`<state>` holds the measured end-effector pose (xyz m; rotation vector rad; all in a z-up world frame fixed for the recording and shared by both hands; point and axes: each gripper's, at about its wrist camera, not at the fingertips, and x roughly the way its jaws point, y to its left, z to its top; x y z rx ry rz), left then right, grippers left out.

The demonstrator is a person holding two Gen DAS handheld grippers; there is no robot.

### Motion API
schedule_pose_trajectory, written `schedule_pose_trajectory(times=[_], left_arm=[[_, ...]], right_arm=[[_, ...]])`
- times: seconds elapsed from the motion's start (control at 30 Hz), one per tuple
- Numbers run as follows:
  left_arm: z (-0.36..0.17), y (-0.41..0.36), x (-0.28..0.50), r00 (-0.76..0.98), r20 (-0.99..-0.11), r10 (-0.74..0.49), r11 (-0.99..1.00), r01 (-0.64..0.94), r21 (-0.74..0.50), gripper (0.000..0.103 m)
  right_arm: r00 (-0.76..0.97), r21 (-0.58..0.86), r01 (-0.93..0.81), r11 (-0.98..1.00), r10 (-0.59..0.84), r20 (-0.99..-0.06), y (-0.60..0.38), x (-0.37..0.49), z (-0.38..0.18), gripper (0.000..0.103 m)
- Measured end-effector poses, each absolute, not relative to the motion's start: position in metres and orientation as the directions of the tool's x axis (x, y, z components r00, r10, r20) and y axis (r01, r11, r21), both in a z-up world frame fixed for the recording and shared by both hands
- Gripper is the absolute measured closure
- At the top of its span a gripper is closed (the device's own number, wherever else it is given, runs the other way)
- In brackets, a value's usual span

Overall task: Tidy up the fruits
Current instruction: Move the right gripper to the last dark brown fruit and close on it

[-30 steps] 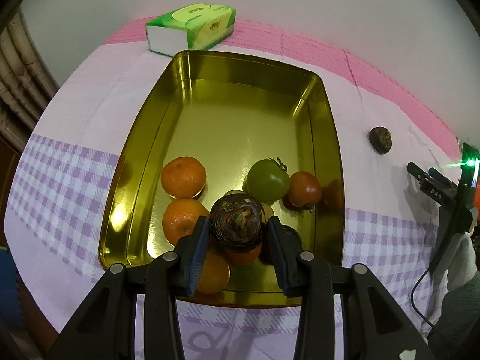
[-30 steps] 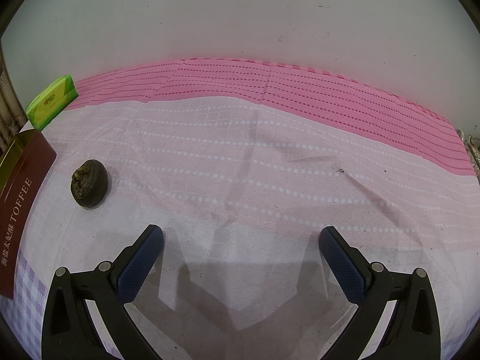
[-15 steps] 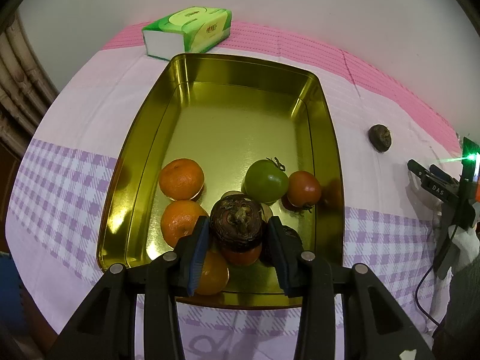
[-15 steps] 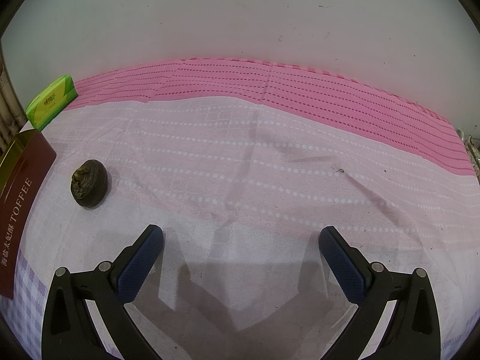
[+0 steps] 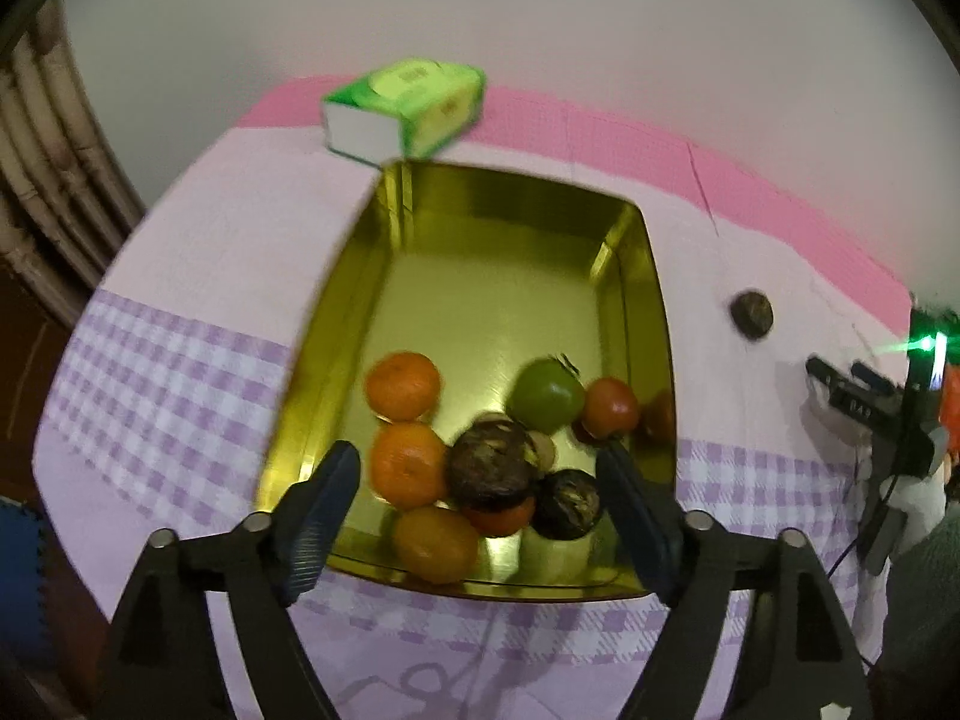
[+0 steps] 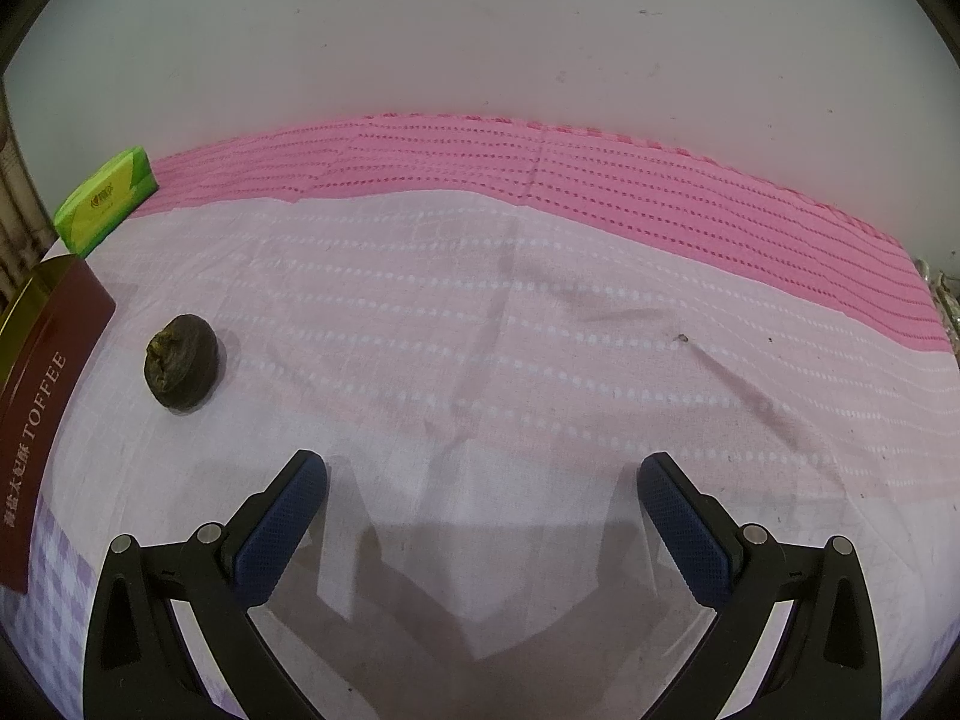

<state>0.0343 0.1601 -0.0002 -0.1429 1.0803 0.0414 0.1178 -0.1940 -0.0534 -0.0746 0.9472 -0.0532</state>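
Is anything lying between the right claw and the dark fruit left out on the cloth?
Nothing visible does. The right claw stands open over bare cloth, and the dark fruit sits apart from it to the left, beside the tin's red wall. Only cloth lies between them.

Right gripper (image 6: 482,495) hangs over bare pink-and-white tablecloth (image 6: 540,360), jaws spread wide, nothing between the blue pads (image 6: 282,525). One dark wrinkled fruit (image 6: 182,369) lies on the cloth up-left of the left finger, well apart from it and just beside the maroon "TOFFEE" tin wall (image 6: 42,396) at the left edge. Green tissue pack (image 6: 105,199) sits behind the tin near the white wall (image 6: 480,30).
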Motion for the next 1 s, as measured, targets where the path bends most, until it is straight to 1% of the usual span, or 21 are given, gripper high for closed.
schedule_pose_trajectory(times=[0.1,0.23,0.33,0.43,0.5,0.6,0.63,0.67,0.73,0.8,0.87,0.9,0.97,1.0], left_arm=[[0.012,0.173,0.028,0.506,-0.862,0.014,0.988,-0.138,-0.065,0.019],[0.022,0.194,0.019,0.533,-0.843,0.068,0.981,-0.191,-0.042,0.017],[0.023,0.203,0.013,0.535,-0.839,0.102,0.973,-0.228,-0.027,0.016],[0.022,0.212,0.008,0.527,-0.839,0.138,0.964,-0.265,-0.008,0.016],[0.022,0.217,0.004,0.523,-0.840,0.140,0.960,-0.280,-0.014,0.012],[0.021,0.223,-0.001,0.521,-0.841,0.144,0.953,-0.302,-0.024,0.010],[0.021,0.225,-0.003,0.520,-0.842,0.147,0.951,-0.309,-0.025,0.010],[0.021,0.228,-0.005,0.518,-0.842,0.149,0.948,-0.317,-0.028,0.010],[0.021,0.233,-0.010,0.516,-0.842,0.155,0.943,-0.331,-0.030,0.008],[0.021,0.234,-0.013,0.514,-0.842,0.163,0.940,-0.340,-0.025,0.008],[0.020,0.238,-0.016,0.508,-0.845,0.165,0.937,-0.347,-0.026,0.008],[0.020,0.239,-0.018,0.507,-0.846,0.163,0.937,-0.349,-0.029,0.008],[0.019,0.242,-0.020,0.504,-0.848,0.161,0.936,-0.352,-0.031,0.008],[0.019,0.243,-0.021,0.502,-0.850,0.161,0.935,-0.354,-0.032,0.008]], right_arm=[[0.575,-0.088,0.008,0.996,-0.076,-0.815,-0.193,0.117,-0.053,0.000],[0.565,-0.088,0.023,0.996,-0.086,-0.821,-0.192,0.116,-0.053,0.000],[0.584,-0.106,0.043,0.993,-0.111,-0.804,-0.184,0.112,-0.049,0.003],[0.610,-0.112,0.013,0.994,-0.097,-0.786,-0.165,0.111,-0.041,0.006],[0.620,-0.109,-0.030,0.994,-0.067,-0.782,-0.147,0.112,-0.034,0.006],[0.620,-0.116,-0.096,0.989,-0.032,-0.784,-0.117,0.118,-0.029,0.008],[0.617,-0.120,-0.110,0.987,-0.027,-0.786,-0.109,0.120,-0.029,0.012],[0.614,-0.129,-0.126,0.984,-0.025,-0.789,-0.098,0.123,-0.030,0.019],[0.599,-0.131,-0.141,0.981,-0.021,-0.801,-0.086,0.128,-0.034,0.026],[0.581,-0.115,-0.147,0.982,-0.008,-0.814,-0.079,0.134,-0.040,0.028],[0.567,-0.099,-0.152,0.983,0.005,-0.824,-0.074,0.138,-0.045,0.035],[0.561,-0.093,-0.152,0.984,0.009,-0.828,-0.073,0.140,-0.047,0.036],[0.551,-0.086,-0.152,0.985,0.012,-0.834,-0.070,0.144,-0.050,0.046],[0.557,-0.089,-0.147,0.985,0.008,-0.830,-0.072,0.144,-0.050,0.047]])
